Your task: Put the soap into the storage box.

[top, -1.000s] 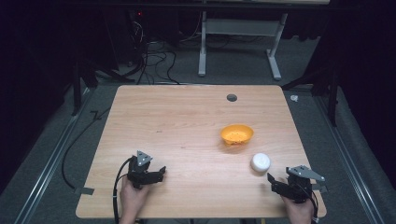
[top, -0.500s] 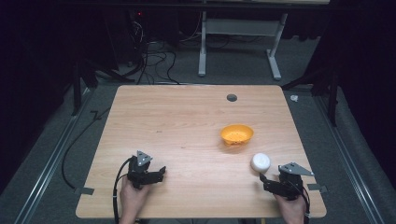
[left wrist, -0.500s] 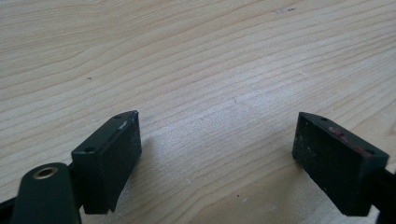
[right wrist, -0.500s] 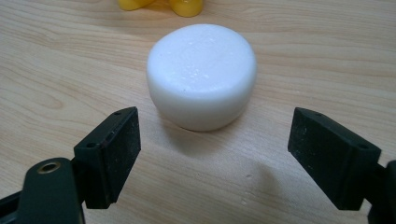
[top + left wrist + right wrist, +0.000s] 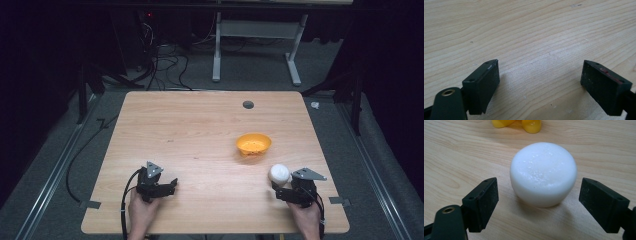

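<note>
high view: a wooden table [image 5: 200,130] with a small dark hole [image 5: 248,104] near its far edge. an orange bowl [image 5: 253,144] sits right of centre. nearer the person, just in front of the right gripper [image 5: 285,187], stands a white rounded block [image 5: 279,173], close to the bowl but apart from it. the right gripper lies at the table's near right corner, held by a hand [image 5: 306,217], its tips just short of the block. the left gripper [image 5: 170,186] rests at the near left, well apart from both things, with a black cable [image 5: 125,200] looping off it.

left gripper view: the two black jaws are spread wide over bare wood grain [image 5: 536,45], nothing between them; the claw is released.

right gripper view: the white rounded block [image 5: 543,173] sits on the table straight ahead, just beyond the jaw tips, not touched by either pad. the jaws have just been opening and now stand wide apart, released, with the block's near edge about level with the gap. yellow-orange parts of the bowl [image 5: 531,125] show at the top edge behind the block.
</note>
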The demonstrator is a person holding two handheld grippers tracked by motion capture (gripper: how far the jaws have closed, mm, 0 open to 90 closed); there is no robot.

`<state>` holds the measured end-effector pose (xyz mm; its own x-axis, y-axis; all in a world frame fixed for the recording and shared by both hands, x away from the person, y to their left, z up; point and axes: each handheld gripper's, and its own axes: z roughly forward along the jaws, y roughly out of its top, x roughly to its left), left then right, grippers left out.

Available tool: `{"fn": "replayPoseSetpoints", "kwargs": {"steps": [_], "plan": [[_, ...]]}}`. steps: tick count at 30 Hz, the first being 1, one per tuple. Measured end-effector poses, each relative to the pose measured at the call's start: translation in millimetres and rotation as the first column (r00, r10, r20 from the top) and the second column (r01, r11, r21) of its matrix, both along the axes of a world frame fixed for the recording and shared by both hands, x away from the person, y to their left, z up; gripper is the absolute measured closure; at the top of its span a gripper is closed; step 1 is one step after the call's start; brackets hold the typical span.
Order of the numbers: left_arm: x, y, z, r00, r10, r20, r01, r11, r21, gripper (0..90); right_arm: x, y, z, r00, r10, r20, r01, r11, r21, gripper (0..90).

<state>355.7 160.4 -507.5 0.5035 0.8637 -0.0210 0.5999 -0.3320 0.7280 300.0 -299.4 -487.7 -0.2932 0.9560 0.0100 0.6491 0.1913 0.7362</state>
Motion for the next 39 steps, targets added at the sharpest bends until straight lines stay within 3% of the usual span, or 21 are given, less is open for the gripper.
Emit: {"fn": "replayPoseSetpoints", "kwargs": {"steps": [21, 29, 39], "plan": [[0.0, 0.1, 0.0, 1.0000, 0.000, 0.000, 0.000, 1.0000, -0.001, 15.9, 28.4, 12.1, -6.0, 0.9985, -0.019, -0.051, 0.017, 0.9990, -0.041, 17.3], [0.0, 0.1, 0.0, 1.0000, -0.001, 0.000, 0.001, 1.0000, -0.001, 15.9, 32.4, 13.4, -7.1, 0.9986, -0.022, -0.047, 0.020, 0.9985, -0.051, 23.8], [-0.1, 0.1, 0.0, 1.0000, -0.001, 0.000, 0.001, 1.0000, -0.001, 15.9, 33.0, 12.6, -8.4, 0.9984, -0.017, -0.054, 0.015, 0.9988, -0.047, 24.1]]}}
